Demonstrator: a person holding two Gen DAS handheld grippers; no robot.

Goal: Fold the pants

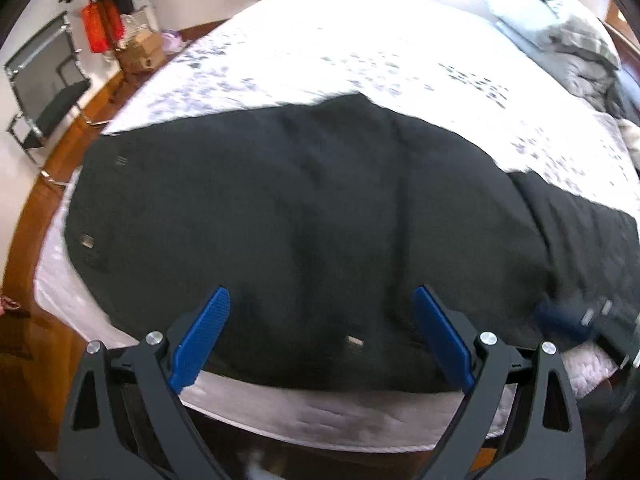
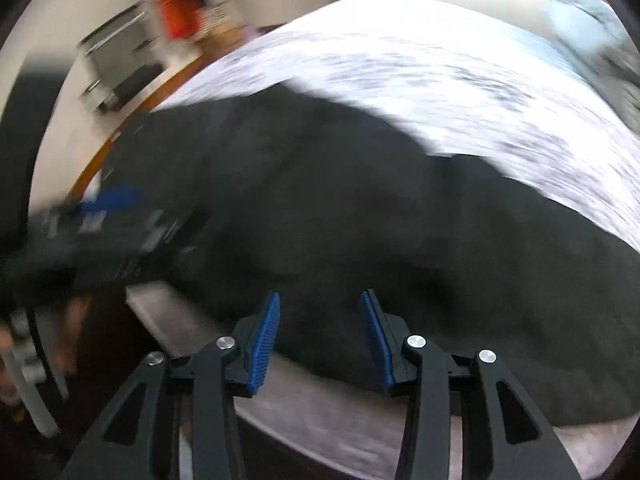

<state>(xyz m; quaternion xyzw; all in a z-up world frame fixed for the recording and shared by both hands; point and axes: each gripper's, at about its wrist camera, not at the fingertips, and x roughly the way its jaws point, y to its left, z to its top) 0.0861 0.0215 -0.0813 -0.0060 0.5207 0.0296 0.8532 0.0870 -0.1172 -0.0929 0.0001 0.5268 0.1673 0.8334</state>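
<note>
Black pants (image 1: pixel 304 216) lie spread flat across the bed (image 1: pixel 360 52), with the left gripper (image 1: pixel 322 300) and right gripper (image 2: pixel 320 300) poised above their near edge, jaws wide and holding nothing.

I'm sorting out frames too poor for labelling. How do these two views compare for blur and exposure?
Left wrist view: mostly sharp, the black pants legible, the far bedsheet blown out white, the right gripper smeared. Right wrist view: heavy motion blur streaks the room and pants; only its own fingers are crisp.
</note>
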